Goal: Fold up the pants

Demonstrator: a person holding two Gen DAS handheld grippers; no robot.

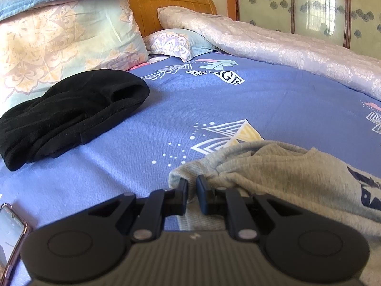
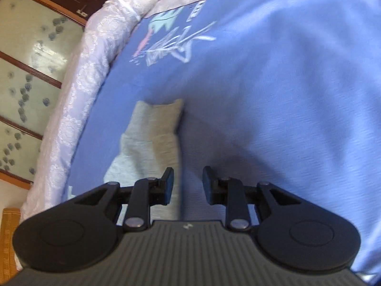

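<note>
From the left wrist camera we look across a blue bedsheet [image 1: 250, 109] printed with white triangles and lettering. Our left gripper [image 1: 192, 188] sits low at the near edge, its jaws drawn narrow and pinched on the ribbed hem of the grey pants [image 1: 293, 174], which lie bunched on the sheet to the right of the fingers, a dark print showing on the fabric near the right edge. A black garment [image 1: 71, 116] lies folded on the sheet well to the left, just in front of a floral pillow [image 1: 62, 40]. A smaller pillow [image 1: 173, 44] rests against the wooden headboard [image 1: 166, 7], and a pale quilt [image 1: 285, 47] runs along the far side of the bed beside a glass-panelled wardrobe [image 1: 316, 7]. A phone [image 1: 12, 233] lies at the lower left corner.

From the right wrist camera, which is somewhat blurred, we see our right gripper [image 2: 188, 182] above the same sheet [image 2: 285, 95], its jaws partly apart with nothing between them. The left finger [image 2: 167, 183] overlaps the edge of a long grey strip of the pants [image 2: 152, 138] that stretches away from us, ending in a cuffed end; whether the finger touches the cloth we cannot tell. The quilt [image 2: 95, 59] curves along the left.
</note>
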